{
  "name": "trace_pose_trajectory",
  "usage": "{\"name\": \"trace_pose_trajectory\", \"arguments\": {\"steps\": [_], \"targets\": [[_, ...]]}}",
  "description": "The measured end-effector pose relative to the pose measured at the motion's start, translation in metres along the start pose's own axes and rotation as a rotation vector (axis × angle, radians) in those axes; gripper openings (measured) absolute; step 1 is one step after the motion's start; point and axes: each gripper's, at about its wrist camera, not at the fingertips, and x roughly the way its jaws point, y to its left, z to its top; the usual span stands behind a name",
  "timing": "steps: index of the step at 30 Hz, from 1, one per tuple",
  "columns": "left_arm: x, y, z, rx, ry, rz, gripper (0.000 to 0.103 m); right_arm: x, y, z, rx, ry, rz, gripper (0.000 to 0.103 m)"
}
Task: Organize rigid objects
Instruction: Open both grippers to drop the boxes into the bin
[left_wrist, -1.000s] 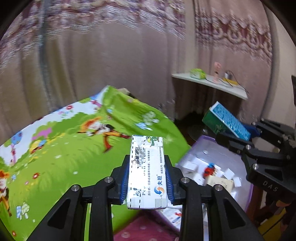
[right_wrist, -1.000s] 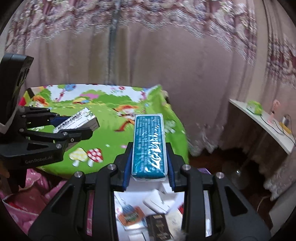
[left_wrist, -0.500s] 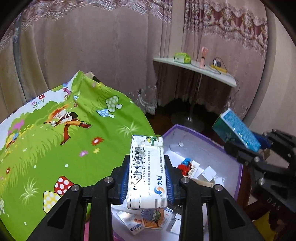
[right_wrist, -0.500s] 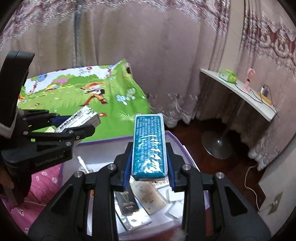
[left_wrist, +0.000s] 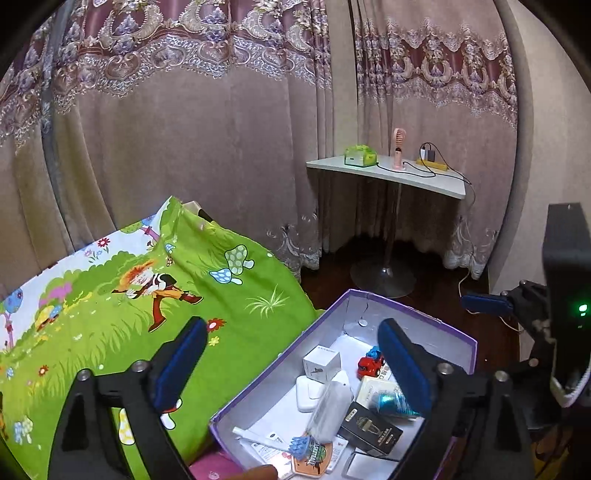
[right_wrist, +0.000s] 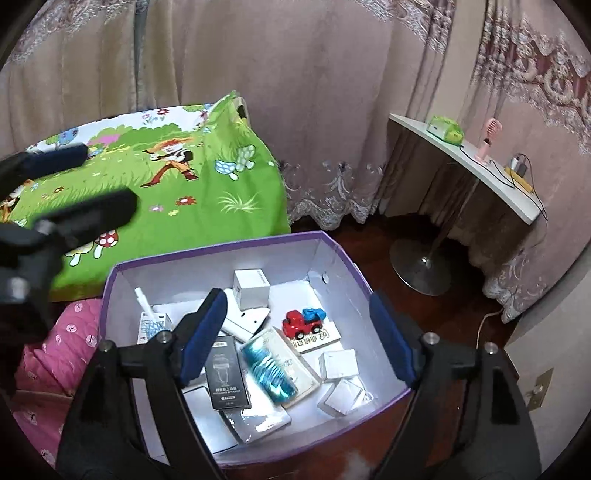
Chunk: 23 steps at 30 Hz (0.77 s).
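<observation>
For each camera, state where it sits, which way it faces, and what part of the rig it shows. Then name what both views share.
Left wrist: rides the left gripper, tilted down over the purple box and green sheet; its own blue-padded fingers are opening, empty; the right gripper shows at the right edge.
Right wrist: rides the right gripper, angled down into the box; fingers opening, empty; the left gripper shows at left.
Shared: box, red toy truck, teal pack, side table.

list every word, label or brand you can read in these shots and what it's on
No text reads with certainty.
Black box: white logo and lines of print, too small to read.
Flat card under the red toy truck: large characters, upside down and blurred.
Round orange badge: lettering blurred.
White cube box: faint print along the top, illegible.
</observation>
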Motion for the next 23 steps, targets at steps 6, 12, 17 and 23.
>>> {"name": "trace_pose_trajectory", "arguments": {"steps": [6,12,17,23], "targets": [[0.013,0.006,-0.007,-0.045,0.092,-0.037,0.102,0.006,-0.012,-0.009,0.068,0.064,-0.008,0.087],[0.023,0.000,-0.019,0.016,0.157,-0.001,0.102,0.012,-0.012,-0.016,0.071,0.095,-0.017,0.087],[0.028,0.000,-0.023,0.017,0.186,-0.017,0.102,0.017,-0.008,-0.021,0.064,0.115,-0.006,0.087],[0.032,0.003,-0.029,0.016,0.201,0.012,0.102,0.018,-0.008,-0.026,0.076,0.127,-0.012,0.087]]}}
